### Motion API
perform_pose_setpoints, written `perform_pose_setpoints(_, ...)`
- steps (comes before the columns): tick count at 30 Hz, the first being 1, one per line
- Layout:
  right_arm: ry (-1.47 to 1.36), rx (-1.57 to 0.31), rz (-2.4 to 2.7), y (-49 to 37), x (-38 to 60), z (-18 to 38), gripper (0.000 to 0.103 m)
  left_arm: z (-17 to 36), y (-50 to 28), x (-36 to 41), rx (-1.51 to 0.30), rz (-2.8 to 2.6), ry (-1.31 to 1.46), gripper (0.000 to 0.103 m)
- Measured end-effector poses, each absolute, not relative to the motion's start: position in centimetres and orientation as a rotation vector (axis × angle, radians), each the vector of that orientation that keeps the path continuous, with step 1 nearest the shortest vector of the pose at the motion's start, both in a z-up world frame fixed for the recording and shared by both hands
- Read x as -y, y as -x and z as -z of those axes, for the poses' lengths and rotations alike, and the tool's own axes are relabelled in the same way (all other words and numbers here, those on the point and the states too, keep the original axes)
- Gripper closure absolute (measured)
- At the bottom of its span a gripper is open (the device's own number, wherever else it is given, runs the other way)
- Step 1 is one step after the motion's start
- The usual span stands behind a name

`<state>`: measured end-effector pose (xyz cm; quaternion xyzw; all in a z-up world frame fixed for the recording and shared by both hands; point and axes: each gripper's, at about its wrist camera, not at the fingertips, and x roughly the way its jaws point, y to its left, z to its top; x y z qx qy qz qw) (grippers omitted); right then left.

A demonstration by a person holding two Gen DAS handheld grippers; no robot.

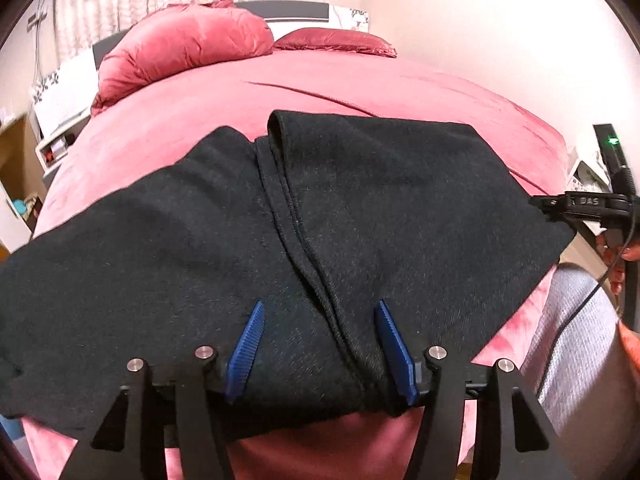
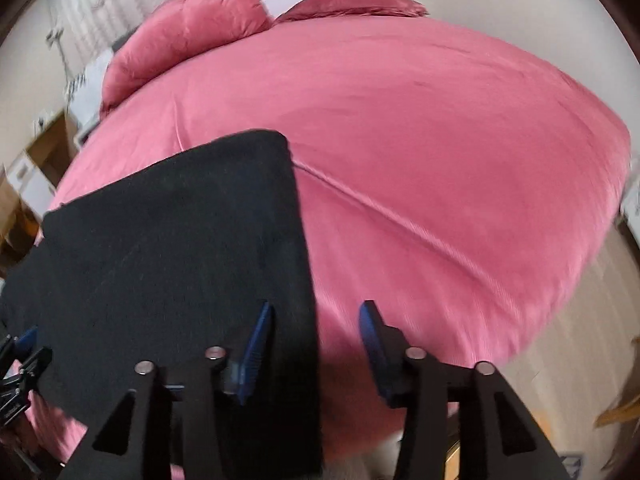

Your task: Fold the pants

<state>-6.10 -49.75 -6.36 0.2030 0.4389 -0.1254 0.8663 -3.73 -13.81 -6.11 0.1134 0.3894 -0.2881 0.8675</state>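
Pants (image 1: pixel 320 208) lie folded on the pink bedspread (image 1: pixel 360 88), long axis left-right. Left gripper (image 1: pixel 318 344) straddles the center seam, fingers apart, unclamped. Right gripper (image 2: pixel 316 344) straddles the pants' right edge, fingers apart.

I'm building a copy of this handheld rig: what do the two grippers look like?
Both the left gripper and right gripper have black angular linkage arms with silver round pins and ribbed blue finger pads. A black cable trails from the right one.
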Motion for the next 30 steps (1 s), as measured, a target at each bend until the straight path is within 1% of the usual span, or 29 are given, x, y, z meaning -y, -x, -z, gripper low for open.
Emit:
perform_pose_setpoints(4,-0.594,-0.885,0.282,8.6,50.5,6.8,0.047,5.6,4.3,12.8,-0.797,0.593,-0.237,0.042)
perform_pose_setpoints(6,-0.603,-0.889,0.287,8.8,50.5,6.1,0.047,4.7,4.7,11.4,-0.776,0.577,-0.225,0.042)
perform_pose_setpoints(8,-0.600,-0.856,0.253,8.3,50.1,4.9,0.047,3.7,4.1,10.2,-0.774,0.572,-0.210,0.043)
perform_pose_setpoints(11,-0.573,-0.826,0.195,6.8,49.9,3.8,0.047,4.7,2.9,10.9,-0.815,0.528,-0.223,0.042)
perform_pose_setpoints(17,-0.568,-0.891,0.195,3.1,50.8,5.7,0.047,6.0,1.3,10.6,-0.907,0.475,-0.243,0.042)
perform_pose_setpoints(20,-0.617,-0.905,0.141,2.5,51.5,6.8,0.047,5.9,1.3,10.6,-0.906,0.479,-0.252,0.041)
perform_pose_setpoints(25,-0.758,-0.854,0.021,3.0,53.2,7.9,0.046,5.6,0.7,10.0,-0.941,0.489,-0.220,0.041)
perform_pose_setpoints(28,-0.883,-0.807,-0.090,3.2,54.0,8.8,0.046,4.5,0.1,8.2,-0.973,0.496,-0.141,0.041)
perform_pose_setpoints(30,-0.895,-0.803,-0.117,3.1,54.0,9.2,0.046,4.2,-0.5,6.8,-0.997,0.505,-0.076,0.041)
